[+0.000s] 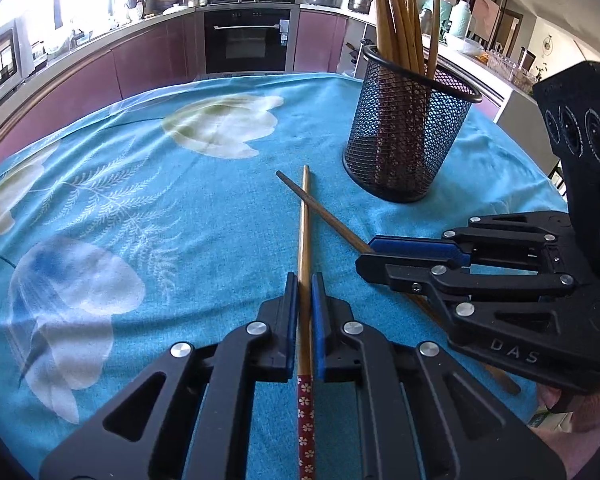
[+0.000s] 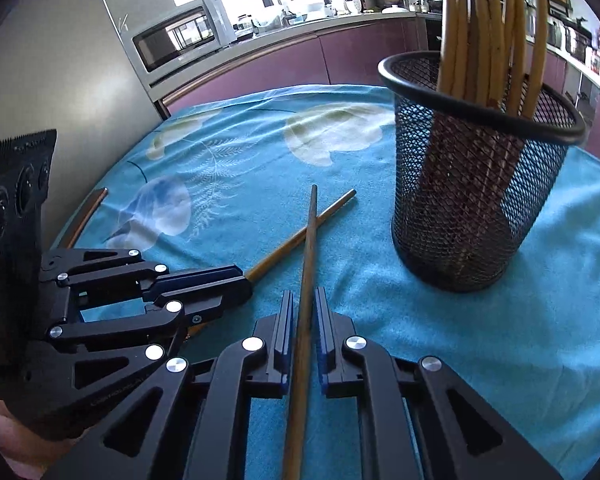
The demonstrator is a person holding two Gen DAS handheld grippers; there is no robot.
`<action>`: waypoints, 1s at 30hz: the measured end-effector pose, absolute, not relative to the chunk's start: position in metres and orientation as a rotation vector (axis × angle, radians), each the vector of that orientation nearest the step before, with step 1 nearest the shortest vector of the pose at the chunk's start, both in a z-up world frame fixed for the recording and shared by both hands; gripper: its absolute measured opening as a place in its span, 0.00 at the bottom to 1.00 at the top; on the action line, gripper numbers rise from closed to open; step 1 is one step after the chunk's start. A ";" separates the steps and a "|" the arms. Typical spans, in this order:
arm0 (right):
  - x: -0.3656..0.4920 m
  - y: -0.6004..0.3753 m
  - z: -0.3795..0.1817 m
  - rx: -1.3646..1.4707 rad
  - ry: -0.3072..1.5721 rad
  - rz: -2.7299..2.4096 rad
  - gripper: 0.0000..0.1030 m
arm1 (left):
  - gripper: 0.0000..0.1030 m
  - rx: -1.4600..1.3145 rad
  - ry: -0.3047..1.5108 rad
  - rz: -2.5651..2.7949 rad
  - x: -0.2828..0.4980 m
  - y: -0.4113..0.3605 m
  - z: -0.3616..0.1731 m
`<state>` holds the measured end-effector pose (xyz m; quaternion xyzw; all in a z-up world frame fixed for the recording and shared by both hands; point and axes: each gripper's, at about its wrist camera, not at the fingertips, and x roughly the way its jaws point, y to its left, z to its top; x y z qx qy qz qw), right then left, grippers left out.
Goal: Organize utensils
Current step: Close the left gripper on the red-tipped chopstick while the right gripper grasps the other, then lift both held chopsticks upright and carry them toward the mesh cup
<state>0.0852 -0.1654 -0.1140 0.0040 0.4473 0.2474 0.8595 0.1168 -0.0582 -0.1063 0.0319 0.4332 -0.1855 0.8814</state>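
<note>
Two wooden chopsticks lie crossed on the blue cloth. My left gripper (image 1: 305, 280) is shut on the lighter chopstick (image 1: 304, 220) with a red flowered handle; it also shows in the right wrist view (image 2: 300, 236). My right gripper (image 2: 304, 296) has its jaws narrowly around the darker chopstick (image 2: 308, 248), with a small gap still showing on each side. That darker chopstick also shows in the left wrist view (image 1: 320, 212). A black mesh cup (image 1: 408, 128) holding several chopsticks stands upright beyond the crossing; it also shows in the right wrist view (image 2: 476, 184).
The table carries a blue floral cloth (image 1: 140, 200). Kitchen counters, an oven (image 1: 246, 40) and a microwave (image 2: 176, 36) lie beyond the table's far edge. A chair back (image 2: 86, 216) shows at the table's left edge.
</note>
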 end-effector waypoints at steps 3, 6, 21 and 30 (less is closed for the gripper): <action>0.086 -0.164 -0.114 -0.003 0.934 0.515 0.07 | 0.08 0.072 0.904 -0.387 0.121 -0.060 -0.106; 0.085 -0.168 -0.114 0.020 0.931 0.515 0.06 | 0.08 0.066 0.906 -0.384 0.123 -0.060 -0.105; 0.059 -0.194 -0.074 0.108 0.793 0.540 0.06 | 0.08 -0.009 0.829 -0.406 0.111 -0.046 -0.077; 0.050 -0.204 -0.056 0.155 0.735 0.554 0.06 | 0.07 -0.056 0.778 -0.463 0.096 -0.039 -0.055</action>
